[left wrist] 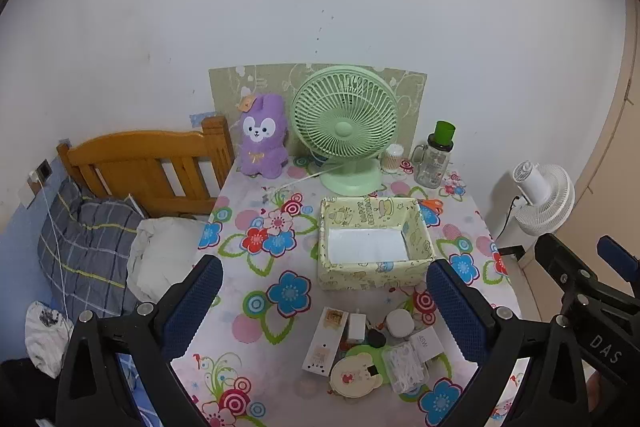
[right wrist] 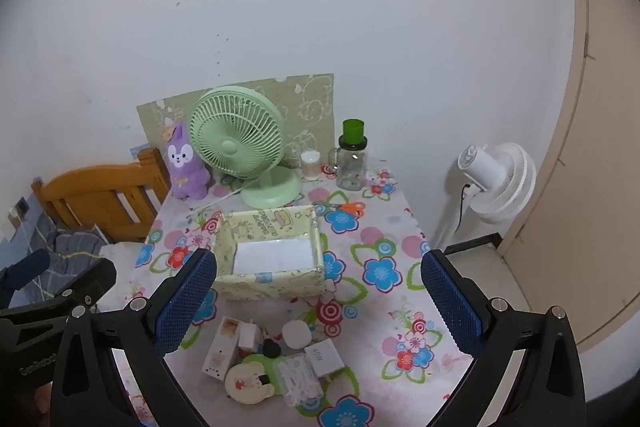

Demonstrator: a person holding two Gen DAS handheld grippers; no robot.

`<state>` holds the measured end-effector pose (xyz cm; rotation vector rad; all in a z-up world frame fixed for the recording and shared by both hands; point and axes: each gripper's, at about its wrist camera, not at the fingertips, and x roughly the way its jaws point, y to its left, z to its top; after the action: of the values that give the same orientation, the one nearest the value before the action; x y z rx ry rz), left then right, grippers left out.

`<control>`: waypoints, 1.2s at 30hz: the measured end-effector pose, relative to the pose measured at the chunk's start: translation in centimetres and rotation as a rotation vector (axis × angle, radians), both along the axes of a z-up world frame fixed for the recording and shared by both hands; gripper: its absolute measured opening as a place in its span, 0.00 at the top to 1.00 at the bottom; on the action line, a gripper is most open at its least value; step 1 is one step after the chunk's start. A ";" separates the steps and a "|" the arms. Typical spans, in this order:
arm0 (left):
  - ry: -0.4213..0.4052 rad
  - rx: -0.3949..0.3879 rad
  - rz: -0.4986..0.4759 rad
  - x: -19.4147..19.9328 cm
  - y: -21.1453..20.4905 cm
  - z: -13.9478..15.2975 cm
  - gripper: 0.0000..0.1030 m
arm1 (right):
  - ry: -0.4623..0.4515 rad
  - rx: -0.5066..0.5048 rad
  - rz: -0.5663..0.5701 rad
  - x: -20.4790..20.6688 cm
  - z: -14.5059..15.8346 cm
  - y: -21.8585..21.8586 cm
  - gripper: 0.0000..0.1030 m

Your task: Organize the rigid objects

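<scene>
Left gripper point(left wrist: 324, 303): jaws spread wide, nothing between the blue pads, held above the near part of the table
Right gripper point(right wrist: 318, 297): jaws spread wide too, holding nothing, just to the right of the left one
Table point(left wrist: 248, 359): covered with a flowered cloth
Box point(left wrist: 374, 269): open, pale yellow with cartoon print, white bottom bare, at mid-table
Small items point(left wrist: 372, 347): clustered near the front edge, in front of the box; a long white power strip point(left wrist: 325, 341), white chargers, a round white case, a clear box of cotton swabs point(left wrist: 404, 367), a round bear-print piece
Back of table: green fan point(left wrist: 345, 127), purple plush point(left wrist: 262, 139), glass jar with green cap point(left wrist: 434, 157)
Scissors point(right wrist: 352, 207): orange handles, behind the box to the right
</scene>
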<state>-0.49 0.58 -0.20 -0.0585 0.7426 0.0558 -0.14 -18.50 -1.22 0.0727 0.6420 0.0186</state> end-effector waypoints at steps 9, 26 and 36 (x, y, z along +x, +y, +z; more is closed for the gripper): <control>-0.006 0.012 0.005 -0.2 -0.1 -0.1 0.00 | -0.015 -0.005 0.004 -0.1 0.3 0.2 0.00; -0.005 0.008 0.008 -0.1 -0.2 0.0 0.00 | -0.018 -0.005 0.007 0.0 0.5 0.0 0.00; -0.006 0.009 -0.003 -0.3 -0.3 0.0 0.00 | -0.022 -0.010 0.006 -0.3 0.6 0.1 0.00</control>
<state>-0.78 0.26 -0.19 -0.0488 0.7368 0.0557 -0.47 -18.38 -0.62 0.0607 0.6203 0.0224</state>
